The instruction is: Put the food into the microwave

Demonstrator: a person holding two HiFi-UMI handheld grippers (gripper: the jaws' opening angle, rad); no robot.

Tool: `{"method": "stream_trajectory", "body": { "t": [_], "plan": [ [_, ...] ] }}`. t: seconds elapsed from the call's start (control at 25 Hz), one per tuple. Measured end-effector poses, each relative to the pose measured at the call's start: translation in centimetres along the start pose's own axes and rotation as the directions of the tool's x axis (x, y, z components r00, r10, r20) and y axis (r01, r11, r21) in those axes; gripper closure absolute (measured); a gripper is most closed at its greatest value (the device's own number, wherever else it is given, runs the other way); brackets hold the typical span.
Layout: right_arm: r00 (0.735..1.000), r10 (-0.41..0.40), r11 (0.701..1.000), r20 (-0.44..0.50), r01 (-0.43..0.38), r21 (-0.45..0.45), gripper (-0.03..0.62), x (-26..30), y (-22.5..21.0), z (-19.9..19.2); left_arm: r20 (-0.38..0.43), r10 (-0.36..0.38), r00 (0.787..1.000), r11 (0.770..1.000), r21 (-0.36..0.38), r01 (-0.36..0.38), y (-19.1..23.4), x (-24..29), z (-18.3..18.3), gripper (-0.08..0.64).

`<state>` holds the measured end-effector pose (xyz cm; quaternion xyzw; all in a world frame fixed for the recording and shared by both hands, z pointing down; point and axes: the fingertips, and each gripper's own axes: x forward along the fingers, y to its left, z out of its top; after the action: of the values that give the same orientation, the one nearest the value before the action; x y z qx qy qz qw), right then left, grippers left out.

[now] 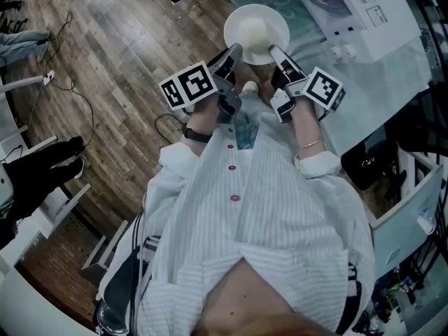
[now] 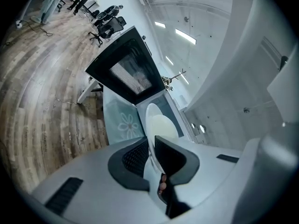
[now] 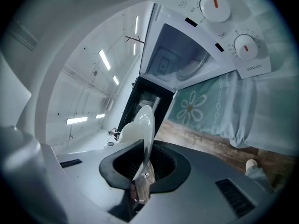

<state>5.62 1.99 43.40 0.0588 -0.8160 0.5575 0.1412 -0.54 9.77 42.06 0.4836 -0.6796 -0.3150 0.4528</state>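
A white plate carrying a pale mound of food hangs in the air in front of the white microwave. My left gripper is shut on the plate's left rim and my right gripper is shut on its right rim. In the left gripper view the plate stands edge-on between the dark pads of the left gripper. In the right gripper view the plate is pinched in the right gripper, with the microwave and its open cavity beyond.
The microwave's black door stands swung open over the wooden floor. A pale cloth with a flower print covers the table under the microwave. Office chairs stand far off. Cables lie on the floor.
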Motion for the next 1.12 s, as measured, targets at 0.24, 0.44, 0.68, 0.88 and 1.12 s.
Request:
{"method": "stream_trajectory", "body": {
  "t": [0.24,0.44,0.68,0.88,1.12],
  "plan": [
    [1.0,-0.016,1.0,0.026,0.016,0.005,0.543,1.3,-0.3,1.9,-0.028,-0.016,0.999,1.0,0.004,0.016,0.1,2.3,1.7,0.52],
    [0.994,-0.057,0.998,0.093,0.054,0.042,0.543,2.1,-1.9,4.8,-0.107,-0.041,0.993,0.999,0.019,0.043,-0.1,6.3,2.7,0.52],
    [0.972,-0.111,0.991,0.207,0.093,0.094,0.543,3.1,-3.0,8.4,-0.228,-0.086,0.97,0.994,0.05,0.1,-0.9,10.9,4.6,0.52],
    [0.935,-0.163,0.98,0.314,0.117,0.158,0.543,4.0,-3.6,11.0,-0.347,-0.12,0.93,0.985,0.073,0.154,-1.7,14.5,6.5,0.52],
    [0.877,-0.229,0.967,0.422,0.153,0.205,0.543,4.2,-4.4,13.5,-0.461,-0.161,0.873,0.971,0.086,0.224,-2.5,18.3,7.3,0.52]
  ]
}}
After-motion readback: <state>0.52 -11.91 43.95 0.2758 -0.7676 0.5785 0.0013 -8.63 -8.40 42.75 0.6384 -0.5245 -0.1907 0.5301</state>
